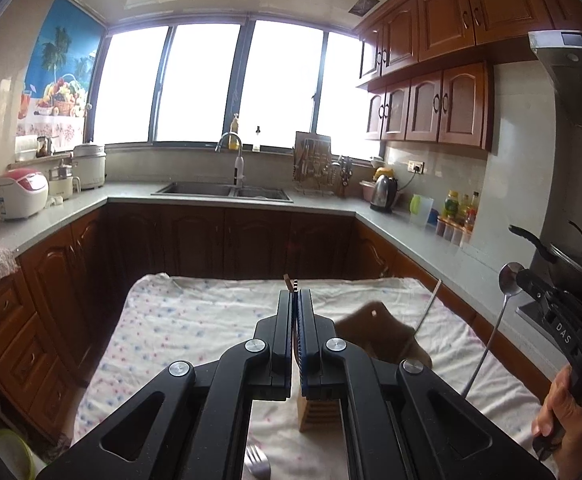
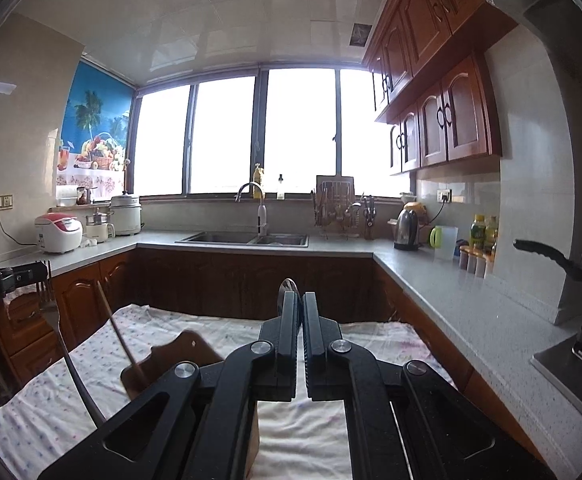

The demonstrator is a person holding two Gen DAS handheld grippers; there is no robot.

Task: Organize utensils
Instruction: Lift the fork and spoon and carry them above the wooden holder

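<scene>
- Currently the left gripper (image 1: 295, 296) has its fingers pressed together on a fork (image 2: 53, 312); the tines poke up past the fingertips and the handle hangs down in a curve towards the cloth.
- Seen from the right wrist, that gripper is at the far left, raised above the left edge of the table.
- The right gripper (image 2: 299, 300) is likewise clamped tight, on a spoon (image 1: 511, 277); the round bowl sticks up above the fingers and the thin handle trails down and to the left.
- A hand (image 1: 563, 416) grips the right tool's handle at the right edge of the left wrist view.
- Both utensils are held in the air over a table covered with a white floral cloth (image 1: 179, 320).
- On the cloth, near the middle, stands a slatted wooden block (image 1: 318, 414), mostly hidden under the left gripper.
- Just right of it is a blurred brown wooden piece (image 1: 375, 330), with a thin stick (image 2: 119, 336) leaning out of it.
- Another fork head (image 1: 257, 465) shows at the near edge.
- At the far side, a sink (image 1: 223, 191) sits under bright windows.
</scene>
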